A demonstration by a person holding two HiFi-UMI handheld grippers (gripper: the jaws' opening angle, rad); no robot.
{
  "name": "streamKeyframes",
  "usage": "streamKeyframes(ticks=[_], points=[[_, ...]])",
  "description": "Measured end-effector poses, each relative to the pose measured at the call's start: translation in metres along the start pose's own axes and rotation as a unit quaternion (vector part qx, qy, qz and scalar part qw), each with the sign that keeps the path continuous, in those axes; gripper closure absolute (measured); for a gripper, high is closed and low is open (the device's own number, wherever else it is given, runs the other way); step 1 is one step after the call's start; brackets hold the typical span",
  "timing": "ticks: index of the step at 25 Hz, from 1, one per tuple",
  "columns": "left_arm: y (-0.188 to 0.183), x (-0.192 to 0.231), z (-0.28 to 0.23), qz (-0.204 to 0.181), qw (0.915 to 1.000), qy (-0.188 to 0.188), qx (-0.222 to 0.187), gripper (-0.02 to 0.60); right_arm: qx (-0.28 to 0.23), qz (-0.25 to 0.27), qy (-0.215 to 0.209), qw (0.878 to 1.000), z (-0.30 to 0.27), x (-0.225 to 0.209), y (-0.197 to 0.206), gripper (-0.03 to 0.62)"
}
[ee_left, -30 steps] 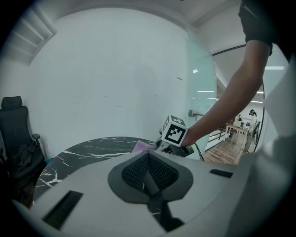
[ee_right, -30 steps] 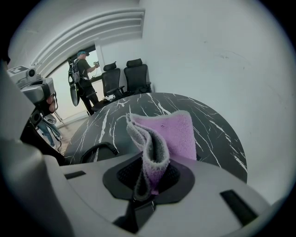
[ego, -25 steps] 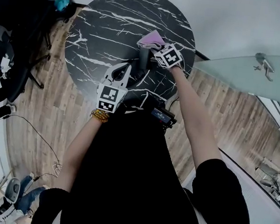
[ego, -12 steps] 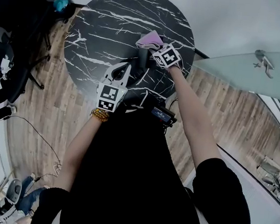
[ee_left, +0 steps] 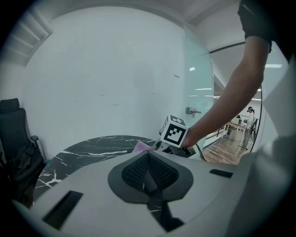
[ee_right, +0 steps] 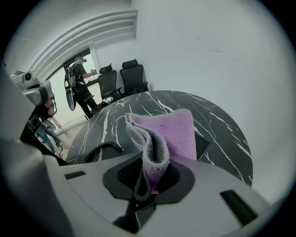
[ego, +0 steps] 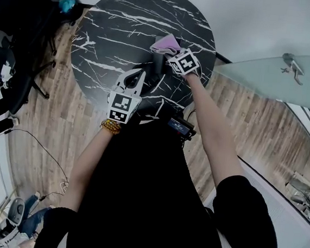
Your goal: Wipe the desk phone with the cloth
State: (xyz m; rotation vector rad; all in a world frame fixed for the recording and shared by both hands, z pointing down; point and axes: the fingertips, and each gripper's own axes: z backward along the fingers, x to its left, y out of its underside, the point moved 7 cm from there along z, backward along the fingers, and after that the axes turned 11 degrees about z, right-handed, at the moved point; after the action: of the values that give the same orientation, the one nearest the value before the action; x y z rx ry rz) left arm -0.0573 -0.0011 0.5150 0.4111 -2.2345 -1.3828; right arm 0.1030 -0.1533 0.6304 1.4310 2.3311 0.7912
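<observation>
A pink cloth [ego: 166,43] [ee_right: 171,132] hangs folded from my right gripper [ego: 173,52] [ee_right: 149,169], which is shut on it over the far right part of the round black marble table [ego: 120,30]. The black desk phone [ego: 177,127], with a small lit screen, sits at the table's near edge, below that gripper. Its coiled cord [ee_right: 99,150] lies on the tabletop. A flat black piece [ee_right: 203,144] shows under the cloth. My left gripper [ego: 135,80] [ee_left: 148,156] hovers over the near table edge, shut on nothing. Its view takes in the right gripper's marker cube [ee_left: 175,131].
Black office chairs [ego: 16,36] stand left of the table, with more chairs [ee_right: 122,78] and a person [ee_right: 81,78] further back. A glass partition [ego: 268,77] runs on the right. A thin cable [ego: 38,147] lies on the wooden floor.
The right gripper with the cloth has edged very slightly left. The left gripper has stayed where it was.
</observation>
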Motion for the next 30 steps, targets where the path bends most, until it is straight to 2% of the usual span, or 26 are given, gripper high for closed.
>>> streamKeyframes(ticks=[8,30], points=[[0.002,0.0,0.001,-0.011,0.9999,0.001,0.002,0.568,-0.001,-0.001,0.002,1.0,0.0,0.001,0.002,0.531],[0.003,0.003,0.0,-0.006,1.0,0.005,0.002,0.568,0.012,-0.016,-0.009,1.0,-0.003,0.018,0.014,0.531]])
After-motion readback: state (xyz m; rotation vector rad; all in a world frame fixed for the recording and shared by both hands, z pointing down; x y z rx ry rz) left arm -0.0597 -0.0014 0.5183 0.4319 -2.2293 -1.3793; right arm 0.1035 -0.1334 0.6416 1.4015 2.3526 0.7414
